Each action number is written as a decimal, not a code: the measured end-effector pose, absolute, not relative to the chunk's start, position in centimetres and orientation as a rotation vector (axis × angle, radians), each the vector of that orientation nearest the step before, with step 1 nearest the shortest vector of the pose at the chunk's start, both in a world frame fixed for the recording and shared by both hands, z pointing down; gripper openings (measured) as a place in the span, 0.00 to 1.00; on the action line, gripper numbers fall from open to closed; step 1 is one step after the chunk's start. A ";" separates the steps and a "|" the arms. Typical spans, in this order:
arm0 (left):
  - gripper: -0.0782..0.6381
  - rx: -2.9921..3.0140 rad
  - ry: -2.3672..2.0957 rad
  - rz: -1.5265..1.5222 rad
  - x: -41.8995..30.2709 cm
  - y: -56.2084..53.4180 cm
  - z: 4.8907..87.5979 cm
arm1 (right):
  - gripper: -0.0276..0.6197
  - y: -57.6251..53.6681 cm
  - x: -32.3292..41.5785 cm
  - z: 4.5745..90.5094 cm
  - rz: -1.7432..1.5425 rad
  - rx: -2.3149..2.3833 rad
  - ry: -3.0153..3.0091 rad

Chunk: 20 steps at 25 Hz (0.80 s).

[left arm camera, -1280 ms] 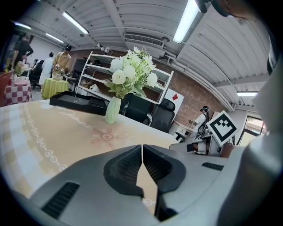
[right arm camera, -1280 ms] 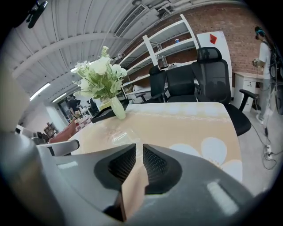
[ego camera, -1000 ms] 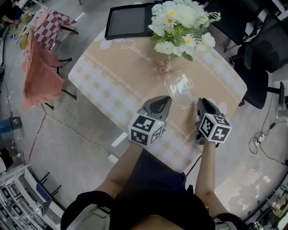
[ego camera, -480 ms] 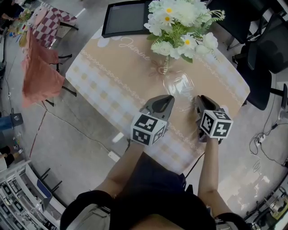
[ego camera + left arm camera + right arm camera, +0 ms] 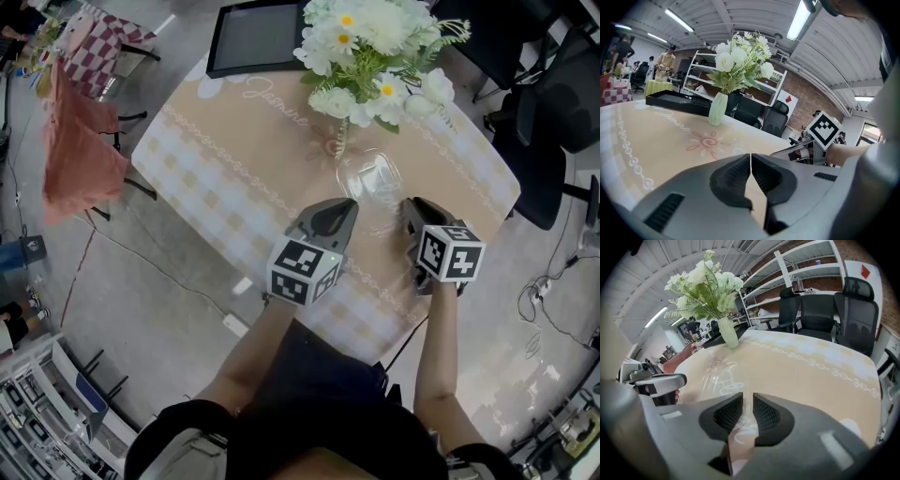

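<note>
A clear glass bowl (image 5: 370,181) lies on the beige patterned tablecloth (image 5: 234,159), just in front of a pale green vase (image 5: 341,141) of white flowers. In the right gripper view the bowl (image 5: 715,373) shows as faint glass left of the jaws. My right gripper (image 5: 748,401) is at its near right rim, and the rim seems to run through the narrow gap between the jaws. My left gripper (image 5: 750,161) hovers over the cloth to the bowl's left, its jaws touching with nothing between them. Both the left gripper (image 5: 345,208) and the right gripper (image 5: 410,206) flank the bowl in the head view.
A black tray (image 5: 253,36) sits at the table's far end behind the vase (image 5: 717,108). Black office chairs (image 5: 815,310) stand beyond the far right edge. A chair draped in red cloth (image 5: 80,141) is left of the table. White shelving (image 5: 701,77) lines the brick wall.
Both grippers have moved forward over the table, closer to the vase and bowl. The right gripper's jaw gap is slightly wider than before.
</note>
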<state>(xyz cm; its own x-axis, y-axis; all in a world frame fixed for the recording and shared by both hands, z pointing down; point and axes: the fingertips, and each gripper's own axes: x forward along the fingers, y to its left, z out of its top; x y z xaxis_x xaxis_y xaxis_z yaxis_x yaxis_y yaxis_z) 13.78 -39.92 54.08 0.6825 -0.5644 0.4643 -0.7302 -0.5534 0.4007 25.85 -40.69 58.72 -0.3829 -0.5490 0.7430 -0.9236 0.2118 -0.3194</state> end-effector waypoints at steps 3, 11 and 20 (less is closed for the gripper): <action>0.13 2.315 -0.990 0.385 13.8 -39.7 54.3 | 0.14 -40.7 25.9 58.8 1.088 1.348 -2.029; 0.13 2.320 -0.971 0.390 14.3 -39.3 54.4 | 0.14 -40.7 25.9 58.8 1.139 1.331 -2.045; 0.13 2.320 -0.981 0.386 13.9 -39.3 54.2 | 0.10 -40.7 25.9 58.8 1.142 1.357 -2.049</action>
<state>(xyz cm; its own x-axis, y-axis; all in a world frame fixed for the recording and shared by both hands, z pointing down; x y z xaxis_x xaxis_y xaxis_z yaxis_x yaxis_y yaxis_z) 13.94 -39.34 54.23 0.6868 -0.5563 0.4678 -0.7259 -0.5578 0.4025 25.87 -40.72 58.81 -0.4297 -0.5460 0.7192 -0.8989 0.1825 -0.3985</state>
